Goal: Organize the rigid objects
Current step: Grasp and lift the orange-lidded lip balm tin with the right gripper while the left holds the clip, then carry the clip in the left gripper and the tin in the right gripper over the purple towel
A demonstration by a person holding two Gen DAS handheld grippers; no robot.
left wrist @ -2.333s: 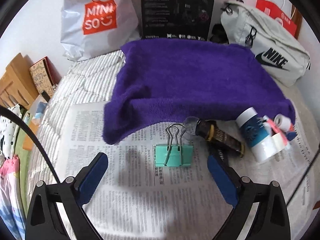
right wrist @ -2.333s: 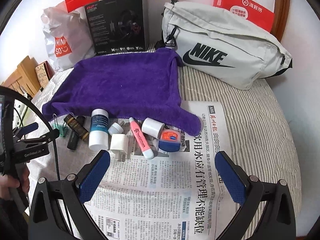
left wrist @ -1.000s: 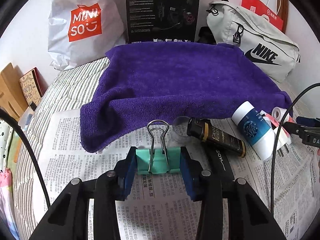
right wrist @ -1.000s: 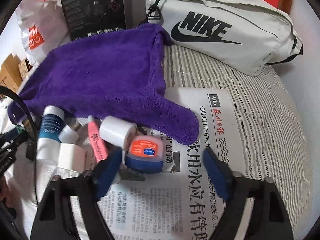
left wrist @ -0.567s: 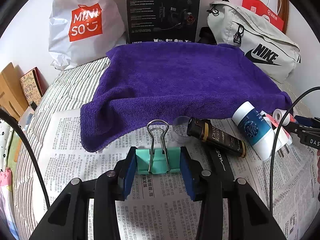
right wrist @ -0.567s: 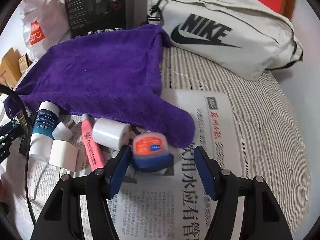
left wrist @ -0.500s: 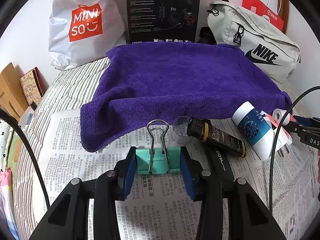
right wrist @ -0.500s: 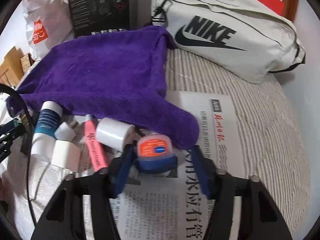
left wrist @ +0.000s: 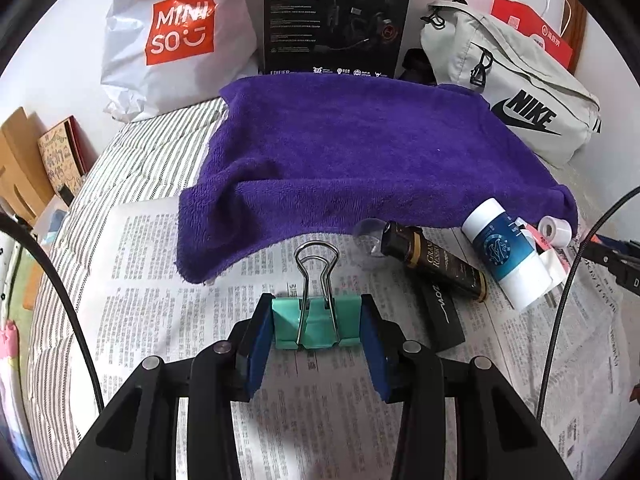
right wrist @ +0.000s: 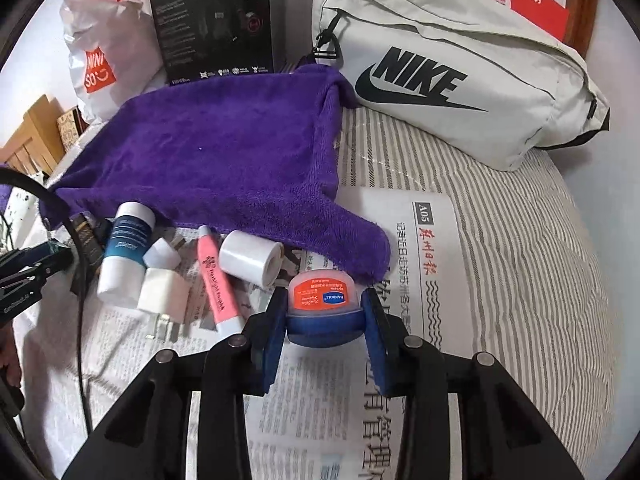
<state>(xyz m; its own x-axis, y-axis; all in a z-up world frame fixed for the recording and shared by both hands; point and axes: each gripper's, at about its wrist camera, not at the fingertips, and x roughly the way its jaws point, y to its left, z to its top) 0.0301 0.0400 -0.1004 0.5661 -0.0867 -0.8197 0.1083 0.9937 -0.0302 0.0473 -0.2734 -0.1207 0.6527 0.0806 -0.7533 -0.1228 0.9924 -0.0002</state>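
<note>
A mint-green metal binder clip (left wrist: 316,322) with silver wire handles; a plush purple towel (left wrist: 360,152); a blue round jar (right wrist: 325,312) with an orange lid; grey-and-white striped bedding (right wrist: 520,248); black-printed newspaper (left wrist: 160,280).

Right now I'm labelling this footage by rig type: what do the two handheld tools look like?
Both look alike. The left tool and the right tool each have two matte black angular arms with round silver pins at the joints, ending in flat blue pads. A thin black cable arcs past each side of the left view. The left tool's black side, seen from the right view, carries small white lettering.
</note>
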